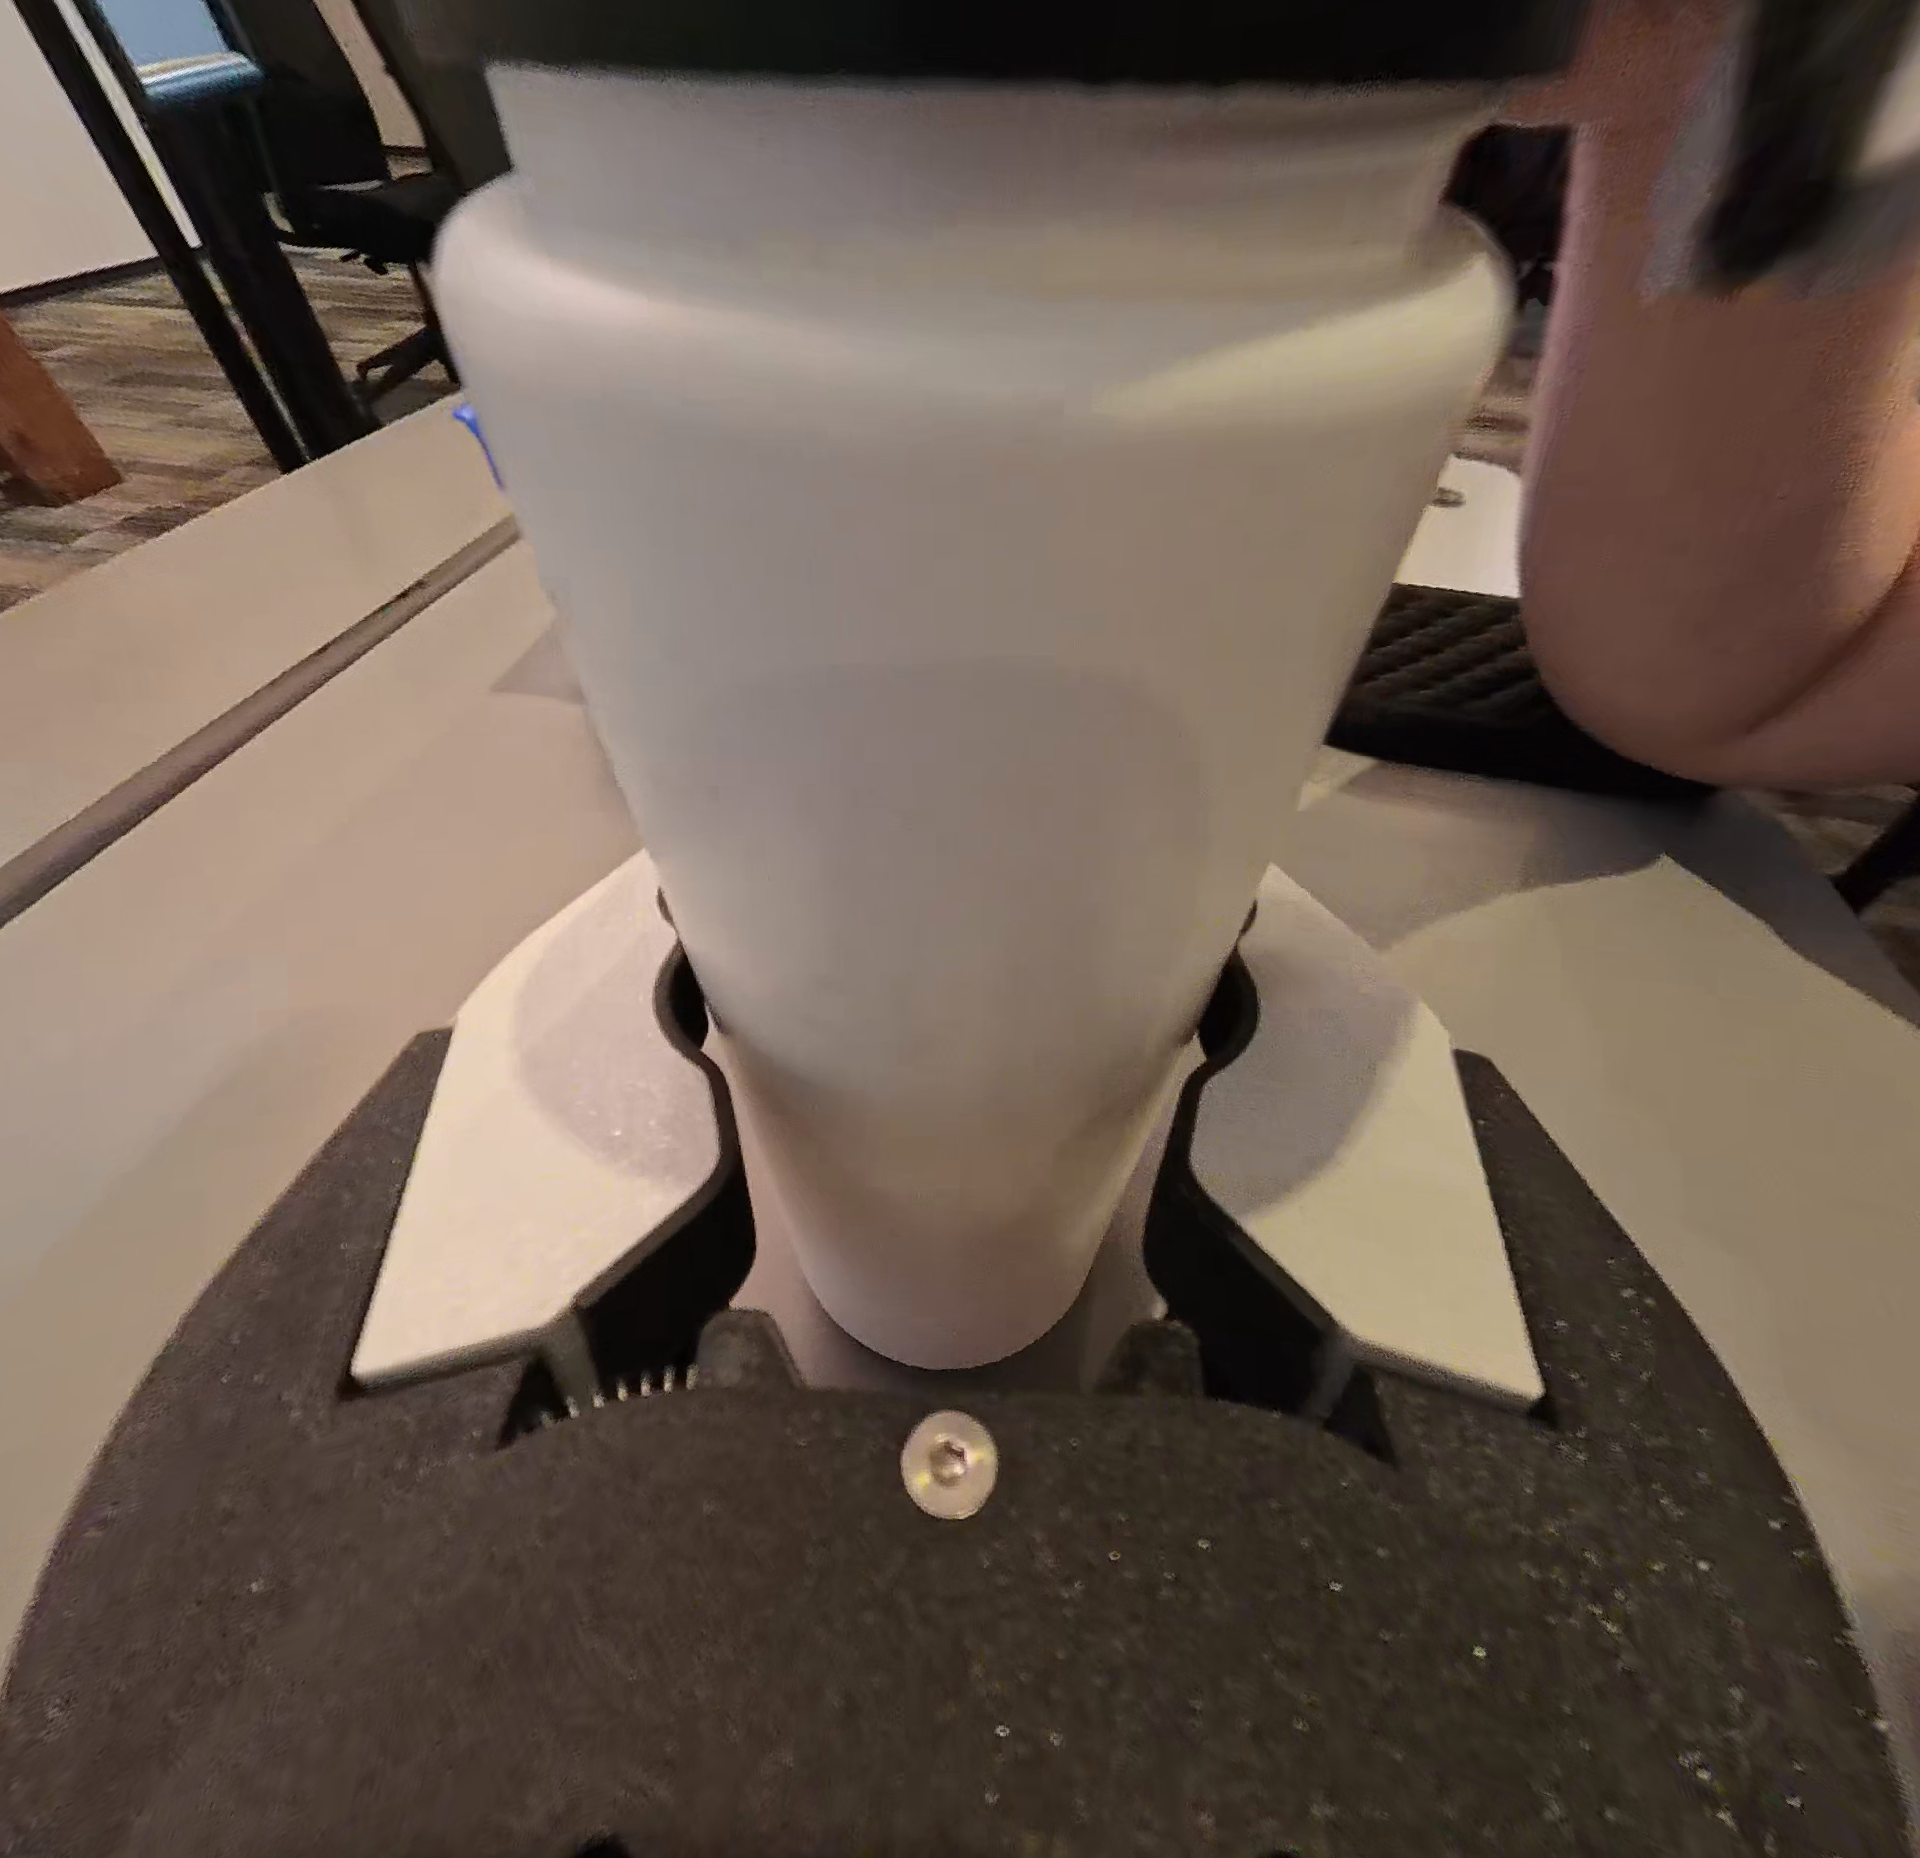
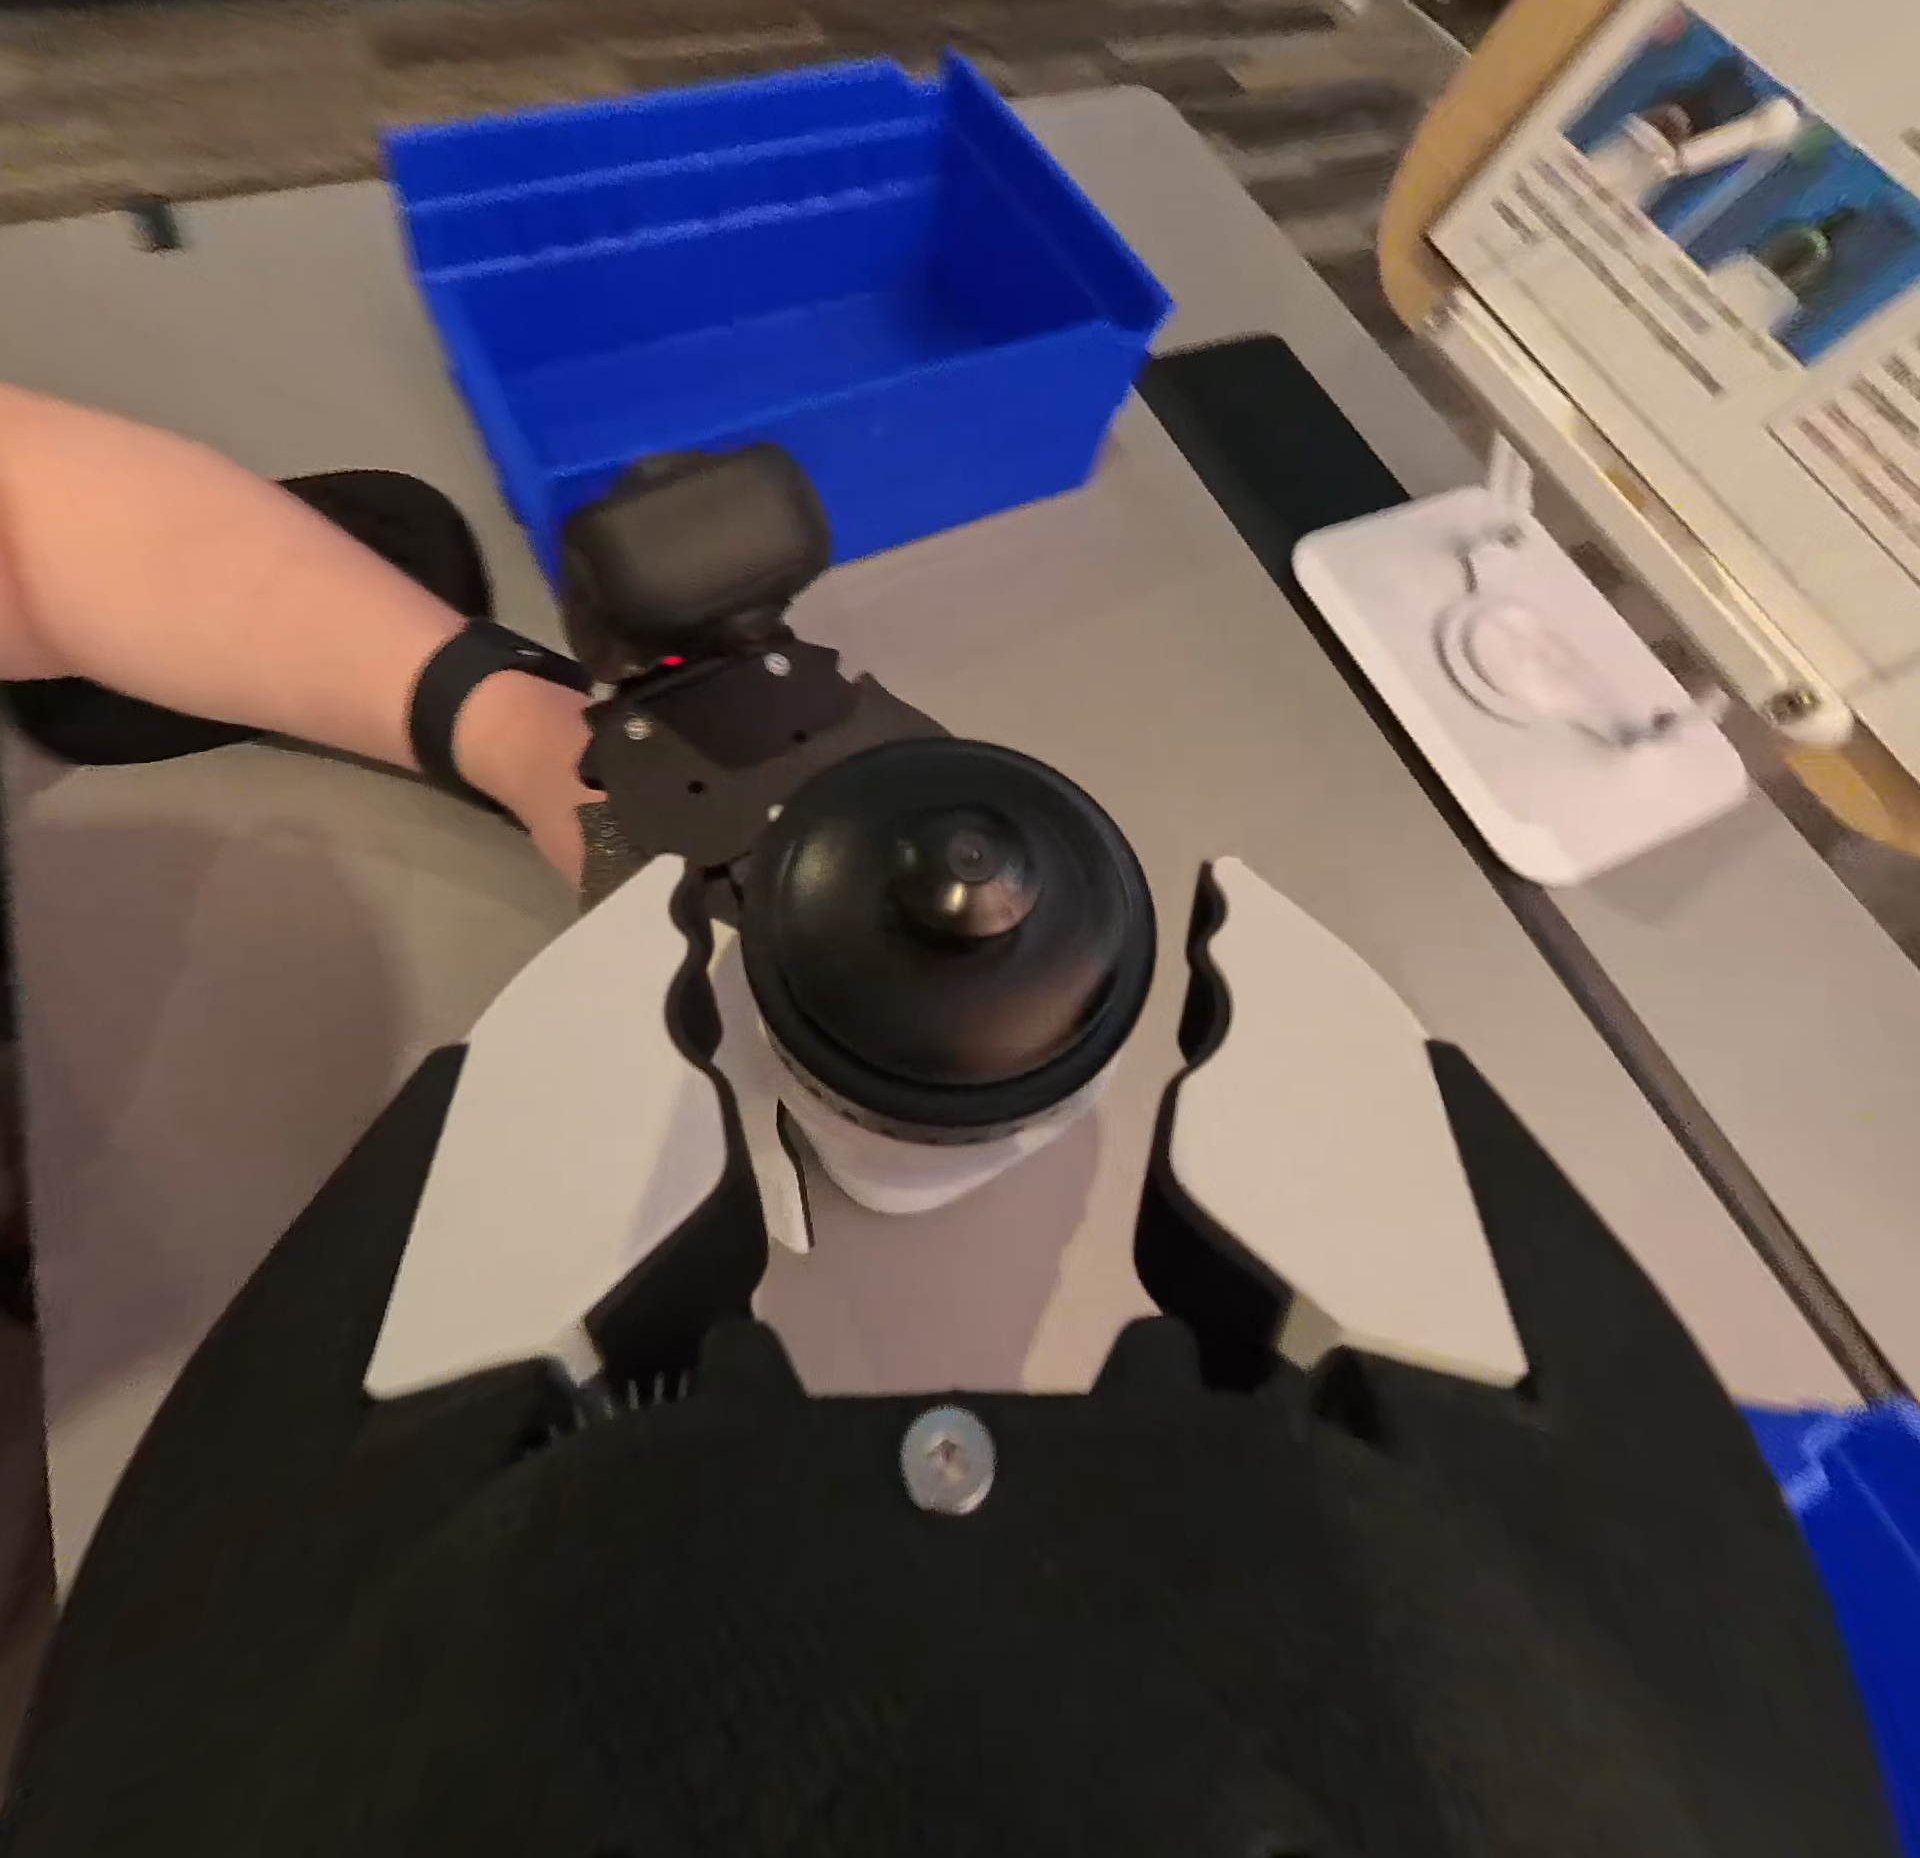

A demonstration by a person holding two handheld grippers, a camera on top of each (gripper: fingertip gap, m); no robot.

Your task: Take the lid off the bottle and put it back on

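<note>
Gripping the white bottle (image 1: 966,686) low on its body, the left tongs (image 1: 961,987) are clamped on it from both sides, and it stands upright on the grey table (image 1: 260,873). Its black lid (image 2: 951,935) is on the neck, with a round knob in the middle. The right tongs (image 2: 951,977) hang above the lid with their fingers apart, one on each side of it; the left finger looks close to the rim, the right finger clear of it. A bare forearm with a black wristband (image 2: 457,696) reaches to the left tongs. A blue bin (image 2: 779,333) sits farther back on the table, and a white tray (image 2: 1507,707) lies near the right edge.
</note>
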